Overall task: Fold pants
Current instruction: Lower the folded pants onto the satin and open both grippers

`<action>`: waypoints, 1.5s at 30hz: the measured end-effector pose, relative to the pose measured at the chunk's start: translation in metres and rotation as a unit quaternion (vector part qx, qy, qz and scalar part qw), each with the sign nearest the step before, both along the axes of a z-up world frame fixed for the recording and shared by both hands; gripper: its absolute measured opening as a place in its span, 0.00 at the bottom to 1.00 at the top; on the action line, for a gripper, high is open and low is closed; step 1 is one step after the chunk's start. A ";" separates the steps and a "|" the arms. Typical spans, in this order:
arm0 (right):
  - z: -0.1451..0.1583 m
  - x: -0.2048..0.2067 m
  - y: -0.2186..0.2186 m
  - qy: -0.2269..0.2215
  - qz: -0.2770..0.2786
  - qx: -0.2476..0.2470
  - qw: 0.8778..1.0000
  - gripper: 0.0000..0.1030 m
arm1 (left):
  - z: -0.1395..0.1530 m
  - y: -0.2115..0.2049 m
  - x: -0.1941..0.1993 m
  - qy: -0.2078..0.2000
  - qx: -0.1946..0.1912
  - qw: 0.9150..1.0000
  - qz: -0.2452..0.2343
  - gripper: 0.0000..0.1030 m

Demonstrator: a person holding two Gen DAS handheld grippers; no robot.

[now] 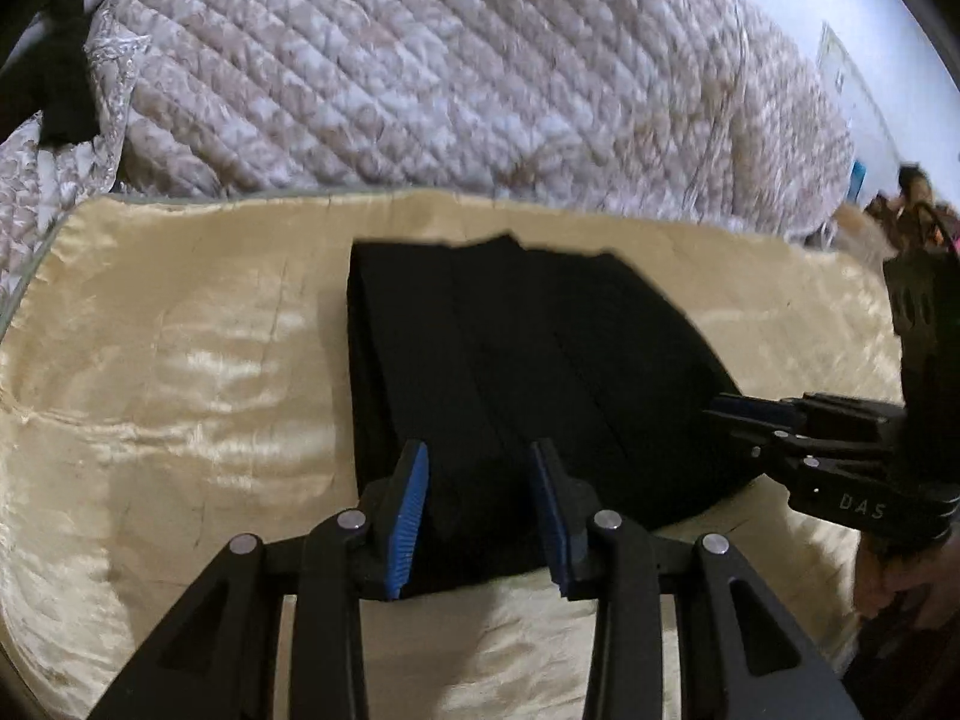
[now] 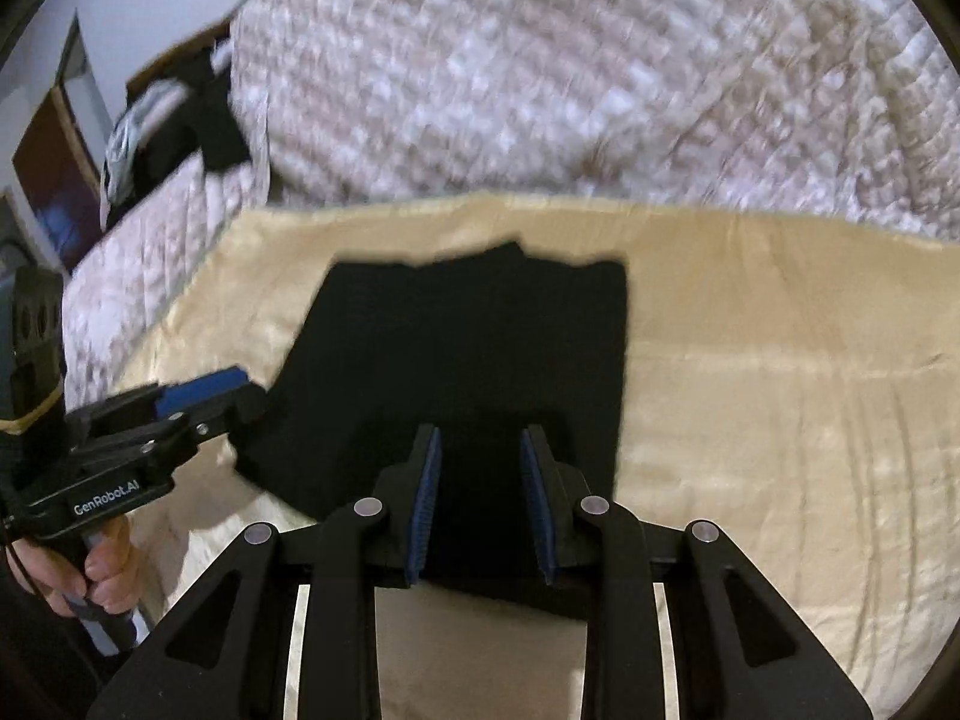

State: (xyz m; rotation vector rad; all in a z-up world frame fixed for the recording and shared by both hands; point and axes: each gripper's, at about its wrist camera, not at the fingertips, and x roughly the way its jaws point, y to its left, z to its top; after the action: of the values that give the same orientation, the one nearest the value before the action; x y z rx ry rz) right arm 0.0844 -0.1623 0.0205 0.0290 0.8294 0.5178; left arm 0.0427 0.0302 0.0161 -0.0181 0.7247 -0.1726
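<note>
1. Black pants point(image 1: 516, 360): folded into a compact layered rectangle, lying flat at frame centre in both views, on a cream satin sheet point(image 1: 180, 360).
2. Left tongs point(image 1: 480, 516): lower centre of the left view, blue pads spread, over the pants' near edge, pinching nothing.
3. Right tongs point(image 2: 480, 498): lower centre of the right view, likewise spread over the near edge.
4. Quilted pale bedspread point(image 1: 450, 60): upper frame, beyond the sheet.
5. Dark clothing point(image 2: 198, 120): upper left of the right view, blurred.
</note>
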 end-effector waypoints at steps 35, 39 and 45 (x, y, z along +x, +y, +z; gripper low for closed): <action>0.005 -0.043 -0.016 -0.040 0.003 -0.018 0.999 0.28 | 0.002 -0.009 -0.039 -0.007 0.031 0.999 0.043 0.38; 0.002 -0.049 -0.017 -0.036 0.004 -0.018 0.999 0.28 | -0.004 -0.012 -0.040 0.003 0.036 0.999 0.041 0.38; -0.010 -0.049 -0.017 -0.008 0.002 -0.033 0.999 0.28 | -0.017 -0.013 -0.038 0.023 0.045 0.998 0.044 0.38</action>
State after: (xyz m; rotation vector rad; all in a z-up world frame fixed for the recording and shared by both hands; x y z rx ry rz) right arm 0.0355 -0.1796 0.0102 -0.0381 0.8308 0.4932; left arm 0.0051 0.0176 -0.0006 0.0320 0.7749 -0.0553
